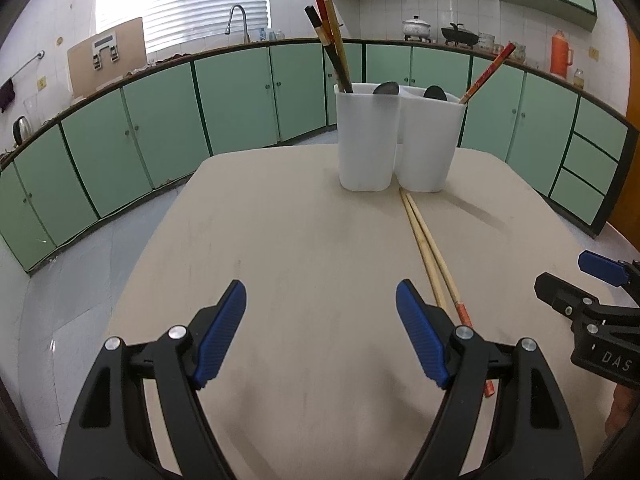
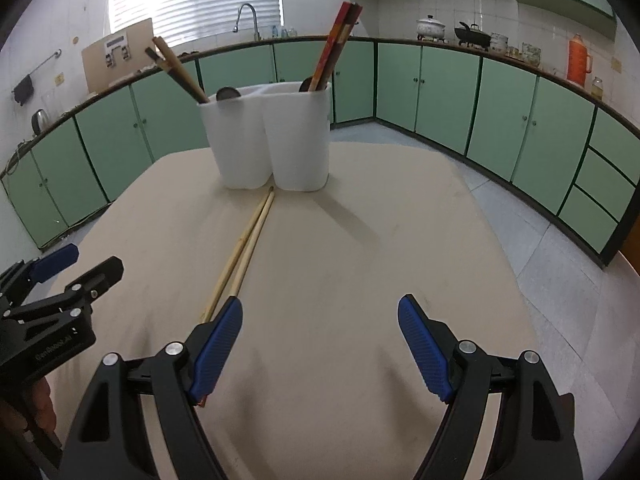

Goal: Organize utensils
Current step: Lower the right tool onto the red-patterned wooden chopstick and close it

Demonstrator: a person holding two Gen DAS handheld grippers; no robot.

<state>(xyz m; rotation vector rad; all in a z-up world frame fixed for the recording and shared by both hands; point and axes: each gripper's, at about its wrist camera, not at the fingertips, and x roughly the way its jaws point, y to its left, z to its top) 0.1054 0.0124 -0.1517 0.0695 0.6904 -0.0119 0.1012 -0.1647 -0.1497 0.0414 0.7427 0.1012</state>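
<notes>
On the table [image 1: 280, 240], seen from our left wrist, our left gripper [image 1: 320, 320] hangs spread wide, holding nothing. A pair of chopsticks [image 1: 424, 240] lies flat, running from the white holder [image 1: 396, 140] toward us; its red ends pass under the right finger [image 1: 420, 340] and are partly hidden. From our right wrist, our right gripper [image 2: 320, 328] is likewise spread and empty, and the same chopsticks [image 2: 248, 248] disappear beneath its left finger [image 2: 218, 348].
</notes>
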